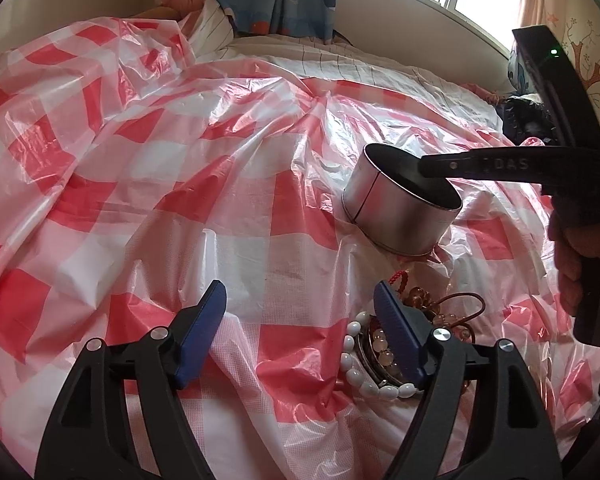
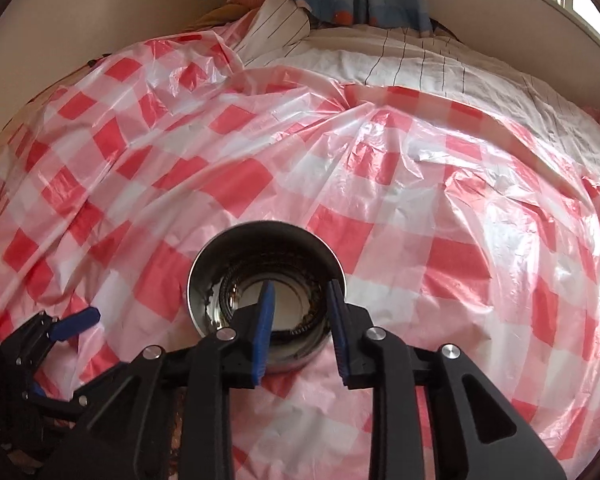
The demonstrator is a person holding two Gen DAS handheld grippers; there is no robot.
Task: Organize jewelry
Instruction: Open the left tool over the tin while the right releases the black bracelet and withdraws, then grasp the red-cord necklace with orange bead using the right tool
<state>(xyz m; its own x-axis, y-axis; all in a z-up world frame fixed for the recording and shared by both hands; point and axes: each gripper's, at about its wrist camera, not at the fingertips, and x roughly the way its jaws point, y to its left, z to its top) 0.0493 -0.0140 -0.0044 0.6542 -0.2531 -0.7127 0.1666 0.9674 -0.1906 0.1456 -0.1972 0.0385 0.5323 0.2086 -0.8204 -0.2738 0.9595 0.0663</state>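
So the setup is a bed covered with a red and white checked plastic sheet [image 1: 180,184], and everything sits toward the near right part of it. There's a round metal tin [image 1: 400,208] with no lid on, and just nearer than it, a pile of bracelets [image 1: 384,344]: a white bead one, a pale pinkish bead one, something with a red cord and brown loops. They're tangled enough that I can't say how many pieces there are.

The right gripper [image 2: 300,320] is hanging over the tin, jaws partly spread with nothing between them. One blue finger is over the inside of the tin, the other sits about at its rim. Looking down into the tin from the right wrist view, there looks to be at least one dark ring-shaped thing lying around the bottom, maybe a beaded bracelet, hard to tell with the reflections.

The left gripper [image 1: 300,332] is wide open and empty, low over the sheet, with its right finger just over the near edge of the bracelet pile.

My read: we're mid-sort, with one piece probably in the tin and the rest waiting. Next move is probably grabbing one bracelet out of the heap. Tricky bit is pinching a single strand without dragging the tangled neighbours, or snagging the crinkly plastic underneath.
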